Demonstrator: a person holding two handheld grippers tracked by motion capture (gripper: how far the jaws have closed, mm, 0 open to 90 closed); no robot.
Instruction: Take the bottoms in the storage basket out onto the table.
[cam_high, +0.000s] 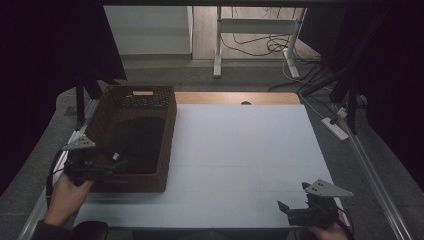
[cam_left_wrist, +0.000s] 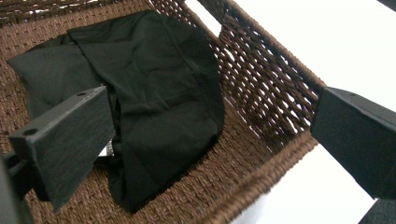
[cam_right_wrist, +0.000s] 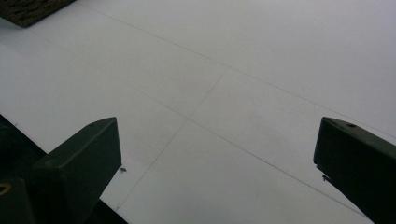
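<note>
A brown wicker basket (cam_high: 167, 131) stands on the left of the white table (cam_high: 240, 150). A black cloth (cam_high: 139, 142) lies crumpled on its floor. My left gripper (cam_high: 119, 159) hangs over the basket's near left corner, tilted down at the cloth. In the left gripper view the cloth (cam_left_wrist: 159, 102) lies between and beyond the widely spread jaws of the left gripper (cam_left_wrist: 212, 116), which is open and holds nothing. My right gripper (cam_high: 293, 196) rests low at the table's near right edge, far from the basket. Its own view shows the right gripper (cam_right_wrist: 217, 140) open over bare tabletop.
The basket's woven right wall (cam_left_wrist: 275, 79) rises between the cloth and the white surface. A basket corner (cam_right_wrist: 32, 9) shows far off in the right gripper view. Behind the table are a desk frame (cam_high: 218, 45) and floor cables (cam_high: 260, 45). Dark curtains flank both sides.
</note>
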